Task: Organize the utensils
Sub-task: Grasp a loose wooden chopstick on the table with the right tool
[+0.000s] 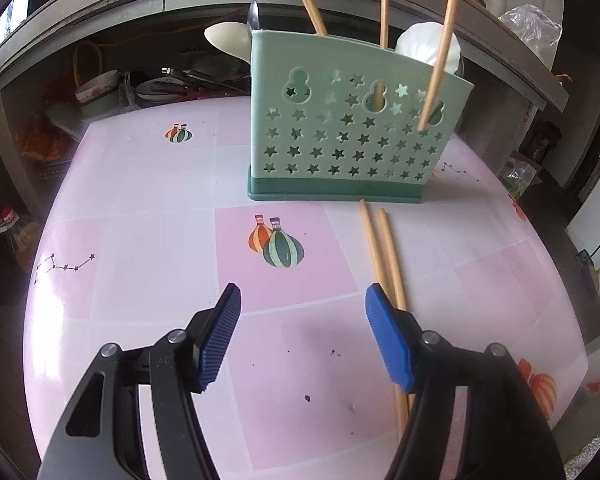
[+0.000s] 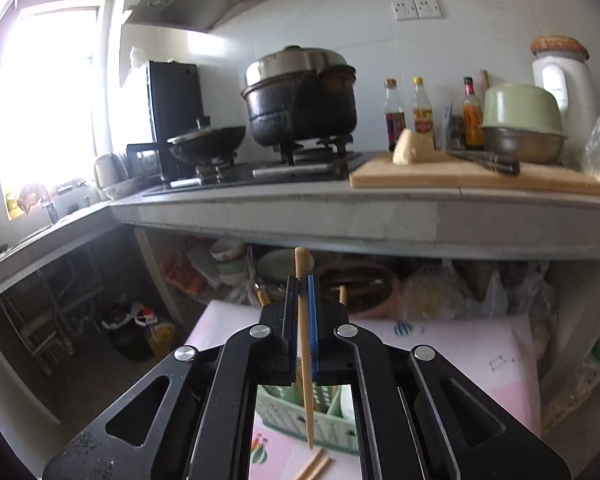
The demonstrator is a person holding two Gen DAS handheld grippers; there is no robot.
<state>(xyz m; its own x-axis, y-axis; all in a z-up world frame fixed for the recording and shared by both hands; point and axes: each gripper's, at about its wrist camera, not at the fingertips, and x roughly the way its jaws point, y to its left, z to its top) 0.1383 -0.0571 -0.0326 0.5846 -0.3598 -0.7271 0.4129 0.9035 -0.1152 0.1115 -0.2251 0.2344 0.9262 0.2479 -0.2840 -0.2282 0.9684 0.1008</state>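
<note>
Currently right gripper (image 2: 303, 320) clamps one chopstick (image 2: 305, 344) upright above holder (image 1: 352, 120); left gripper (image 1: 303, 336) wide, two chopsticks (image 1: 382, 252) beside its right finger.

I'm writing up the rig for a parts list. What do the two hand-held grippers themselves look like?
Both match: the left hand-held gripper and right hand-held gripper have matte black linkage arms with elongated cut-outs, round silver pivot pins, and ribbed blue pads on black finger backings. No cables, sleeves or markings show.
</note>
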